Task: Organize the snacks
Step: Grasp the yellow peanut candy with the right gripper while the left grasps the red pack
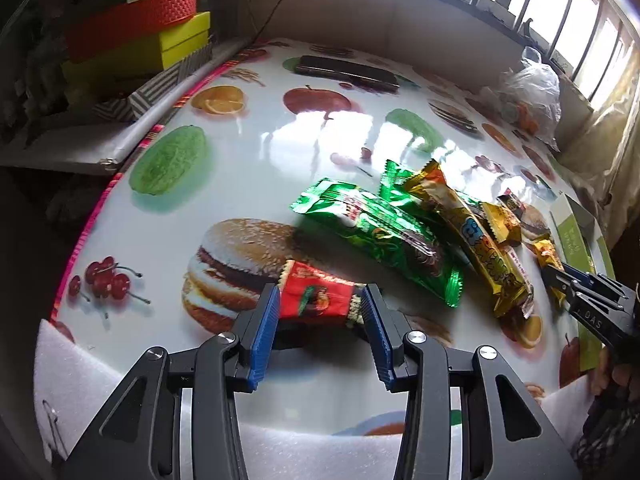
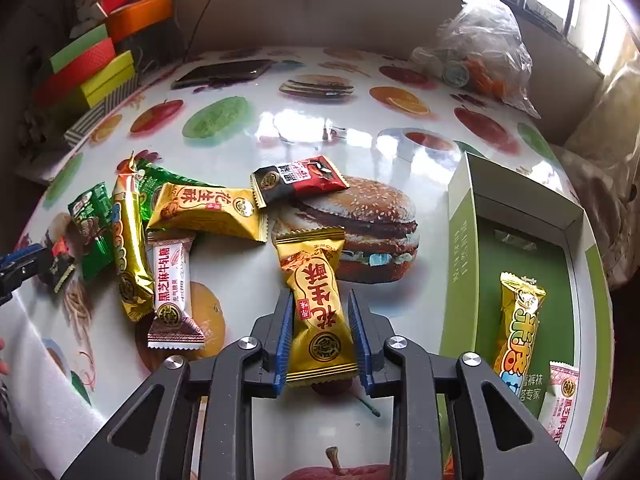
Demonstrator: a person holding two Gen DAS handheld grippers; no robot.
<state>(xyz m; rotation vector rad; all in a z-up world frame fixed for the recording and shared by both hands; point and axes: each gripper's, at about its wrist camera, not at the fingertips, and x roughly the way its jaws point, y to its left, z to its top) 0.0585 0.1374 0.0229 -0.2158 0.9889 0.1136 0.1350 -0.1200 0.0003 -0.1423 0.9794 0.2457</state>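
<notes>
The right gripper pinches a yellow candy packet across its width; the packet's long axis runs straight away from the camera, over the table. The left gripper has its pads spread on either side of a red candy lying crosswise between them; whether they press it is unclear. Green packets and a gold bar crowd just beyond. A green box to the right holds another yellow bar.
</notes>
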